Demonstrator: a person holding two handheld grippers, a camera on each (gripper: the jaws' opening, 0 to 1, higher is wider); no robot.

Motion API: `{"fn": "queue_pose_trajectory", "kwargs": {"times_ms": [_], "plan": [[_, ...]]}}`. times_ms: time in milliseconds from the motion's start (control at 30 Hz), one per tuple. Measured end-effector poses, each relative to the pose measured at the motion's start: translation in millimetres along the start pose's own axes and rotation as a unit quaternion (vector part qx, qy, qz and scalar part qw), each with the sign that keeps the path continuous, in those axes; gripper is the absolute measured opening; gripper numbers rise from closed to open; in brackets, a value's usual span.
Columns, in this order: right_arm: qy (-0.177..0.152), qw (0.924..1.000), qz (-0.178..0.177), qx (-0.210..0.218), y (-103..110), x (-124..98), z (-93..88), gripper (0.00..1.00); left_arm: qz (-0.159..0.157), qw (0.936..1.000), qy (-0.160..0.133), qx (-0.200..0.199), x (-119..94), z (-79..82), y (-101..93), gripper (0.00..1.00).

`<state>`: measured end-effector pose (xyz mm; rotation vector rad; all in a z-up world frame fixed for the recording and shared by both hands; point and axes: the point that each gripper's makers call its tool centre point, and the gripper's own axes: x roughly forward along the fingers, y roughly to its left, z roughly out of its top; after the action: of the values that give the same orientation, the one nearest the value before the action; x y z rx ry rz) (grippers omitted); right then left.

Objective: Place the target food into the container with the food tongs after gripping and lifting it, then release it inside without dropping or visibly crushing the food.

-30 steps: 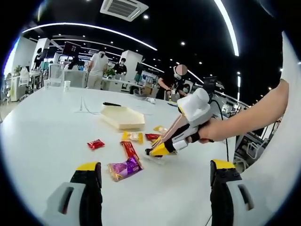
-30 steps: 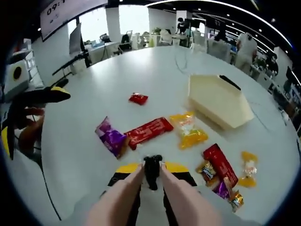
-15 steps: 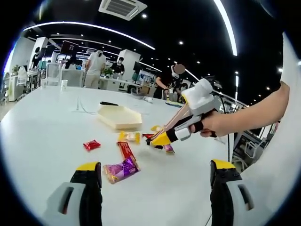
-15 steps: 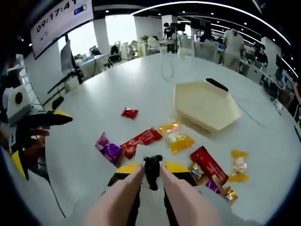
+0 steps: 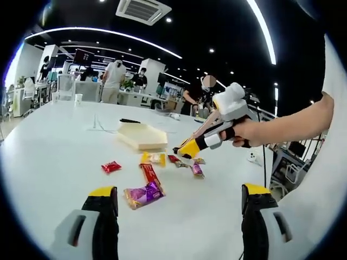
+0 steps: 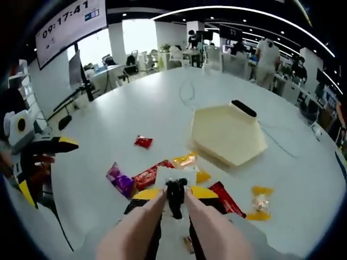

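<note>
White table (image 6: pixel 135 103) carries a cream hexagonal tray (image 6: pixel 228 134), snack packets just beside it. Right gripper (image 6: pixel 175 193) pinches a white packet (image 6: pixel 174 174) near that tray; left gripper (image 5: pixel 179 195) gapes wide.

The left gripper view sits low over the white table (image 5: pixel 49 162), looking out level across it between its own two yellow-tipped jaws, which stand wide apart at the bottom. Far ahead lies the tray (image 5: pixel 142 136), with wrappers scattered nearer, and the right gripper (image 5: pixel 183 151) comes in from the right, held above them. The right gripper view rides higher, tipped down onto the table (image 6: pixel 157 97), with the tray (image 6: pixel 227 134) ahead and close. The left gripper (image 6: pixel 54 143) shows at its left edge. Both views share the tray, the red wrapper (image 5: pixel 110 167) (image 6: pixel 143 142) and the purple packet (image 5: pixel 143 195) (image 6: pixel 119 180), seen from roughly crossing sides.
</note>
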<state>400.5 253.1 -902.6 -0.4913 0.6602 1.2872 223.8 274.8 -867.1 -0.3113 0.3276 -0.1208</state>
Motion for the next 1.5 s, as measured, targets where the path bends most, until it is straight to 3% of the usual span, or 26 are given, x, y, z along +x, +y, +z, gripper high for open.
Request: {"fn": "queue_pose_trajectory", "kwargs": {"times_ms": [333,367,600,800,933,1067,1100,1133,1200,1233,1267,1500], "plan": [[-0.012,0.9997,-0.021,0.006,-27,-12,21.8,0.18,-0.009,0.9999,-0.010,-0.002,0,8.6,-6.2,0.95],[-0.018,0.9990,-0.040,-0.001,-36,-16,26.4,0.18,-0.010,0.9999,-0.010,0.001,1,9.1,-6.4,0.95],[-0.022,0.9991,-0.036,0.001,-45,-24,40.7,0.18,-0.010,0.9998,-0.016,0.005,5,15.0,-9.0,0.96],[-0.020,0.9993,-0.031,0.006,-49,-20,46.3,0.18,-0.005,0.9999,-0.013,0.007,4,10.4,-7.6,0.98],[-0.026,0.9984,-0.049,-0.014,-58,-17,55.2,0.18,-0.003,0.9999,-0.015,0.003,4,9.4,-7.7,0.98],[-0.006,0.9988,-0.049,-0.005,-71,-8,52.1,0.18,-0.006,0.9999,-0.007,0.010,3,5.6,-9.4,0.99],[-0.018,0.9979,-0.062,-0.005,-76,-9,55.5,0.18,-0.005,0.9999,-0.005,0.010,3,4.7,-8.9,0.99],[-0.011,0.9987,-0.050,0.004,-76,-8,55.2,0.18,-0.003,0.9999,-0.007,0.009,1,5.3,-8.4,0.99],[-0.038,0.9972,-0.065,-0.008,-82,-10,67.0,0.17,0.000,0.9999,-0.011,0.005,0,6.6,-6.9,0.99],[-0.044,0.9977,-0.052,0.000,-77,-11,71.2,0.17,0.002,0.9999,-0.012,0.004,-1,7.0,-6.3,0.99],[-0.056,0.9955,-0.073,-0.023,-83,-12,79.6,0.17,0.005,0.9999,-0.012,0.006,-2,7.0,-4.9,0.99],[-0.046,0.9968,-0.061,-0.024,-88,0,91.3,0.17,0.012,0.9998,-0.010,0.010,-6,9.4,-1.7,0.99]]}}
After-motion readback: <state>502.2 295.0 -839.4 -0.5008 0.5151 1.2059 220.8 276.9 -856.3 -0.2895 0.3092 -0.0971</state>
